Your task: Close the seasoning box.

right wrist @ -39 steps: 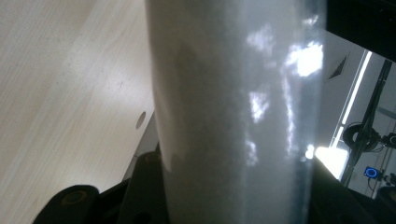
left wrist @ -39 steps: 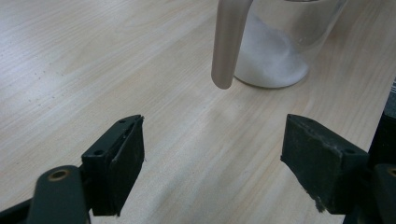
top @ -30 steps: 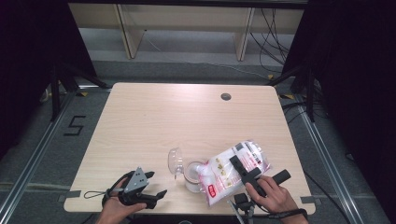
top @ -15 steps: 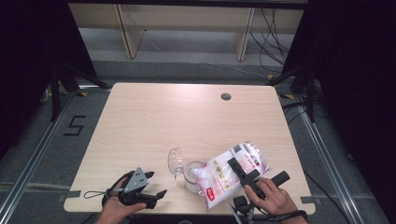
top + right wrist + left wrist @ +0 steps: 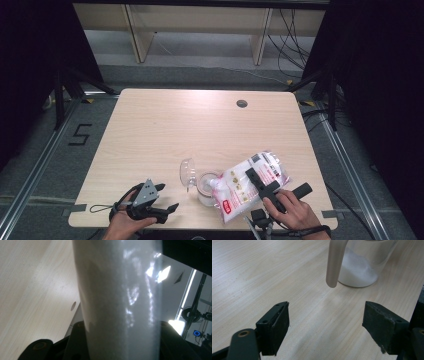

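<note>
One clear plastic bag (image 5: 248,184) of white granules, printed in red, is held tilted over a glass pitcher (image 5: 204,184) near the front edge of the surface (image 5: 165,130), its lower corner lying at the pitcher's rim so that the contents can be poured in. The bag is clamped across its upper middle by the right tool (image 5: 261,182), whose jaws are closed part-way on the full pack; in the right gripper view the translucent bag (image 5: 120,300) is seen rising between the two black jaws. A shallow layer of white granules is visible at the bottom of the pitcher (image 5: 362,262) in the left gripper view, with its handle (image 5: 335,262) hanging toward the camera. The left tool (image 5: 161,204) is rested on the surface just to the left of the pitcher, its jaws spread wide and holding nothing, so the pitcher is left unsteadied. A spill onto the surface is judged the main risk: the soft bag could slump or slip in the grip, shifting its mouth off the rim. The light pitcher could also be nudged or tipped by the bag's weight.
</note>
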`<state>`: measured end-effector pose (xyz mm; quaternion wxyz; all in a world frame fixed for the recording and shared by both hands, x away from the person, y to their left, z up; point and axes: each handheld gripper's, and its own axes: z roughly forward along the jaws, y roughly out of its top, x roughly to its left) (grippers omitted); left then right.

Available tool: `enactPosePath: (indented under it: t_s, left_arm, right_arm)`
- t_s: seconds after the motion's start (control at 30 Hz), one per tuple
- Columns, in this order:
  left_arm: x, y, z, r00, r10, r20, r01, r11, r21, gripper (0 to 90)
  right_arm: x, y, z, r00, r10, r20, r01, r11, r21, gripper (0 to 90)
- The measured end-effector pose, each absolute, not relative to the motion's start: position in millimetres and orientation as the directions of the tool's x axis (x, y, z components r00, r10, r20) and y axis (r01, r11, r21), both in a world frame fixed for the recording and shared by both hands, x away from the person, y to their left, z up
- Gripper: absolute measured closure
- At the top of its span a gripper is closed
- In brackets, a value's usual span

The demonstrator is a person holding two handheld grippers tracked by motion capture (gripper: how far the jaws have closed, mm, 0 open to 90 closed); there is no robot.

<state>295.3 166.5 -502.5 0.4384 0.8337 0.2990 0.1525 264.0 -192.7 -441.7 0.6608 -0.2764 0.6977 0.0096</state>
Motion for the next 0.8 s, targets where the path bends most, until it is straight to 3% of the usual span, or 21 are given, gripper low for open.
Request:
enactPosePath:
  t_s: [0.1,0.8]
  left_arm:
    - [294.8,166.2,-502.4,0.772,0.636,-0.01,0.369,-0.435,0.821,21.0]
    - [294.3,165.4,-502.6,0.769,0.639,-0.015,0.368,-0.423,0.828,21.1]
  right_arm:
    - [264.8,-192.5,-438.4,0.053,-0.409,-0.911,-0.406,0.825,-0.394,65.7]
    - [265.7,-193.9,-436.2,0.057,-0.407,-0.912,-0.406,0.825,-0.394,65.8]
